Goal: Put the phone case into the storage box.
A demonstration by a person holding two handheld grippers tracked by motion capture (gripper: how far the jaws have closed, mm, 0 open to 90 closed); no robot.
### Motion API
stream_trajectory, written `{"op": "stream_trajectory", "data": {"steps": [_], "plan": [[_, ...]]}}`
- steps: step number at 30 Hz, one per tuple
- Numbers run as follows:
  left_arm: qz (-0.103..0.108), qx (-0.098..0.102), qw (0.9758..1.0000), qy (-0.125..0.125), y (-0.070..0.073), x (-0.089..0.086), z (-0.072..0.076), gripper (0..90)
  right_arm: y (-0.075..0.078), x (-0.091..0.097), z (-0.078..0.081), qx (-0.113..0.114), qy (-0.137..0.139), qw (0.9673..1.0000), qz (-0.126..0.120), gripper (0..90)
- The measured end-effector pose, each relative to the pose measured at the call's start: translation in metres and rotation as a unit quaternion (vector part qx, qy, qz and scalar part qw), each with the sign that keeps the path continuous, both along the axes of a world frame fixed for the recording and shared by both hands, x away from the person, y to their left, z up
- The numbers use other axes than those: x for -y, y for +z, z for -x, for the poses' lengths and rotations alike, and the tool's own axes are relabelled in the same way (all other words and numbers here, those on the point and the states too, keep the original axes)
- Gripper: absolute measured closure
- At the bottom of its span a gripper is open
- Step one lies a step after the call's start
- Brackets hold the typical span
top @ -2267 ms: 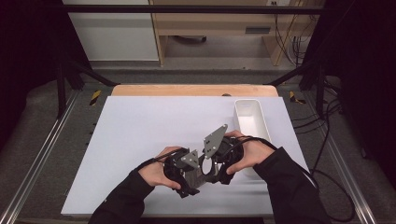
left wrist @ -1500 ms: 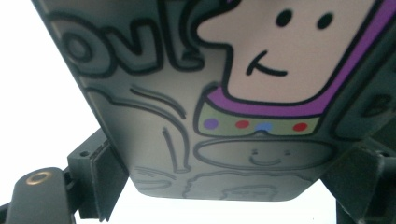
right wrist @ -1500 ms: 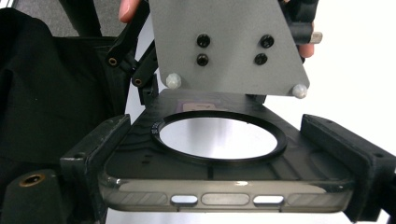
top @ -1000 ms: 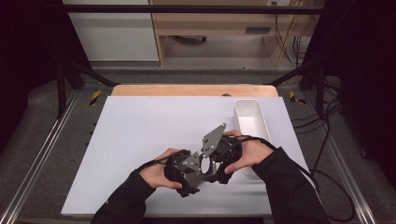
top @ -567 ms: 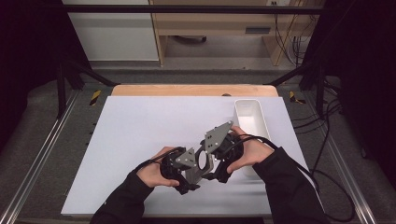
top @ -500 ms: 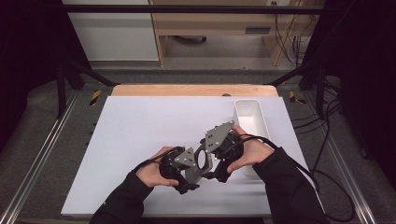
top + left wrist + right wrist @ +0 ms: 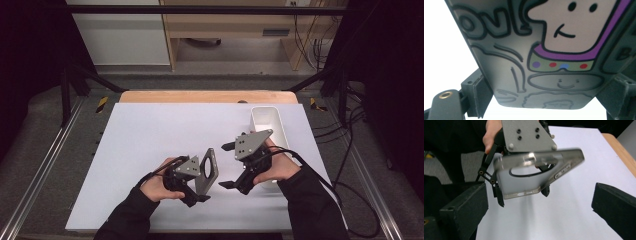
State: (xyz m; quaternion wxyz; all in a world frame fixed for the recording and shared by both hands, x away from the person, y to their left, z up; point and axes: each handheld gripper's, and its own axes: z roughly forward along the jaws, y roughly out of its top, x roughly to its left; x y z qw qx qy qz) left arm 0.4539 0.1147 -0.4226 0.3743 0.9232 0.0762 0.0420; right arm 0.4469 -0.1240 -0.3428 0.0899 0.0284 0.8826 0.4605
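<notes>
Right hand-held gripper [image 7: 228, 165] drawn back open, left hand-held gripper [image 7: 544, 100] clamping cartoon-printed phone case [image 7: 544, 52]

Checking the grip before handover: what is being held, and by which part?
The left gripper holds a phone case across its two long edges; the right gripper holds nothing.

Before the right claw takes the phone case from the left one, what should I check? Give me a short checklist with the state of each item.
1. Left claw holds the case: ok, the case sits between its jaws in the left gripper view.
2. Right claw is open: ok, its jaws stand wide apart with nothing between them.
3. Right claw faces the case: ok, the case lies ahead in the right gripper view.
4. Right claw is apart from the case: ok, a gap shows.
5. Bin is free for a drop: cannot tell, the hand covers its near end.
6. How firm the grip is: cannot tell.
</notes>
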Motion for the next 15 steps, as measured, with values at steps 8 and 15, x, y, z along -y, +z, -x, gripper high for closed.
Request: {"op": "stream_trajectory", "data": {"steps": [8, 15], "plan": [[0.028, -0.01, 0.9995, 0.007, 0.0, -0.003, -0.002, 11.4, -0.016, 0.013, -0.001, -0.019, -0.021, 0.9989, -0.038, 1.9], [0.044, -0.022, 0.9988, -0.004, 0.0, -0.001, 0.0, 11.4, -0.024, 0.021, 0.0, -0.035, -0.026, 0.9967, -0.068, 1.8]]}}
